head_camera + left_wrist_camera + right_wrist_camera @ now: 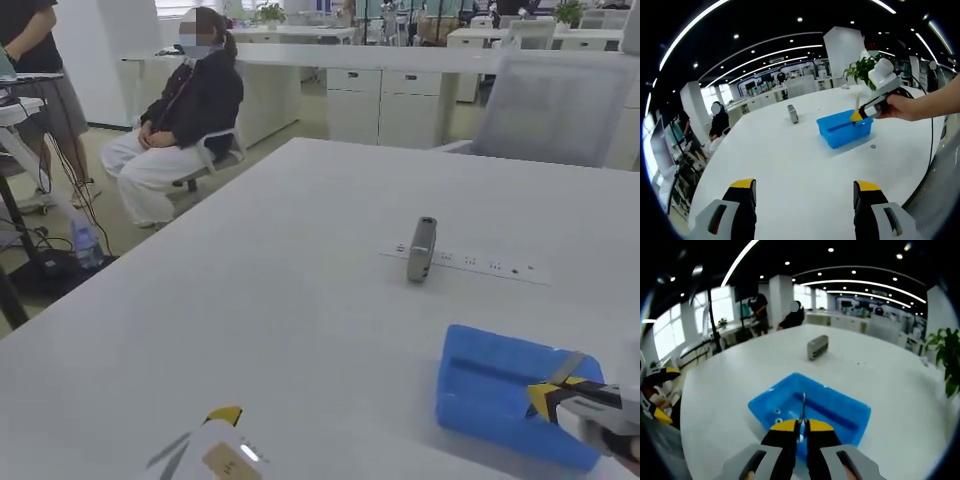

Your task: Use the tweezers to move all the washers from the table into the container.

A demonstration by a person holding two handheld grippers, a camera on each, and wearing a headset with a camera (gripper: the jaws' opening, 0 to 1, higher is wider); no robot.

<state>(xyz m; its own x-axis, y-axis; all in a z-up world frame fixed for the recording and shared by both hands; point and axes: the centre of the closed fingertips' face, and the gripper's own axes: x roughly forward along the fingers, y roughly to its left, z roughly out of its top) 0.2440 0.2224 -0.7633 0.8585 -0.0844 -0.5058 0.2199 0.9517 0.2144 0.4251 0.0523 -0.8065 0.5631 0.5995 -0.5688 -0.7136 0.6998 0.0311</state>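
Note:
A blue container sits at the table's near right. My right gripper is shut on thin metal tweezers, whose tip points down into the blue container. Two small washers lie on the container's floor. In the left gripper view a hand holds the right gripper over the container, and one washer lies on the table just beside it. My left gripper is open with nothing between its jaws, low over the white table at the near left.
A silver block-shaped device stands by a flush power strip mid-table. A person sits on a chair beyond the far left corner. A grey office chair stands at the far side.

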